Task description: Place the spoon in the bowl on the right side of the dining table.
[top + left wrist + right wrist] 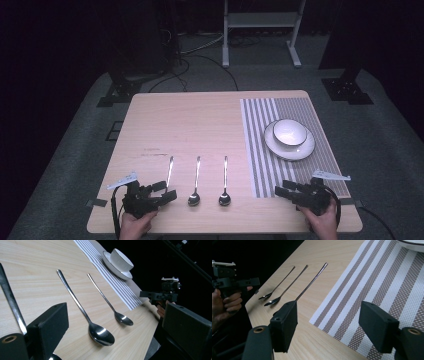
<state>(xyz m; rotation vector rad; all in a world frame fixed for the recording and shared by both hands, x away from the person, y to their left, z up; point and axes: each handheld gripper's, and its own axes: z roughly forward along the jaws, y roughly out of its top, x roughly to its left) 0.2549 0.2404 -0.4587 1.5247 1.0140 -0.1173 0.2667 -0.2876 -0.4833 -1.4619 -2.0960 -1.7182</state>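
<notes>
Three steel spoons lie side by side on the wooden table, handles pointing away: a left spoon, a middle spoon and a right spoon. My left gripper is open at the near left edge, its jaws by the left spoon's bowl end and holding nothing. My right gripper is open and empty over the near edge of the striped placemat. A white bowl sits on a white plate.
The table edge runs just under both hands. Beyond the table are a grey floor, cables and a white stand. Bare wood spans the far left half of the table.
</notes>
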